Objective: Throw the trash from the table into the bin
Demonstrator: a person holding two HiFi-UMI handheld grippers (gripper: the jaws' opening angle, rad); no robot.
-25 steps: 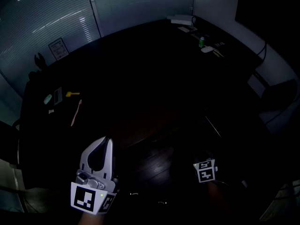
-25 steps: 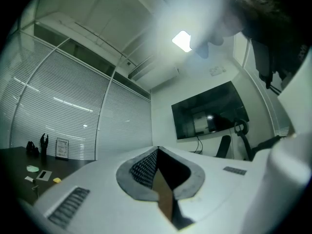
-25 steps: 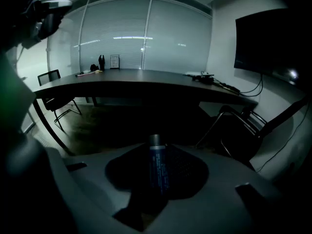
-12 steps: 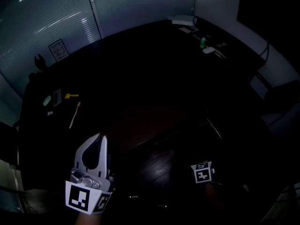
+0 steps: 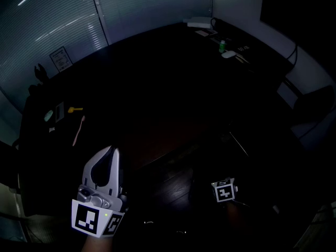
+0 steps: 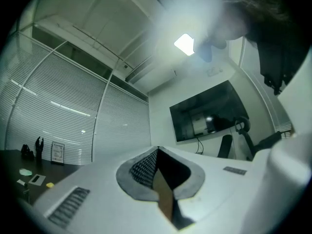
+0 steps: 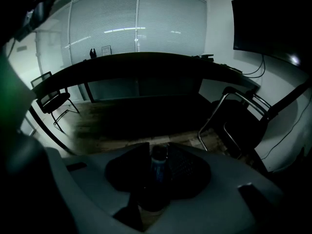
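Right hand-held gripper point(image 7: 155, 152), clamped on a small blue-labelled bottle point(image 7: 157, 169) lying along its jaws, tilts down toward the dark floor point(image 7: 122, 130); no bin is discernible there.

The room is very dim, and the dark table point(image 5: 157, 88) swallows nearly all detail. Pale bluish light comes off the blinds point(image 5: 63, 30) at the far left. A ceiling lamp point(image 6: 185, 44) flares into hazy glare overhead, and every view bends and darkens at its edges.

A dark wall screen point(image 6: 207, 112) hangs near slatted blinds point(image 6: 58, 116) — a black chair point(image 7: 51, 101) stands on wood flooring point(image 7: 112, 130).
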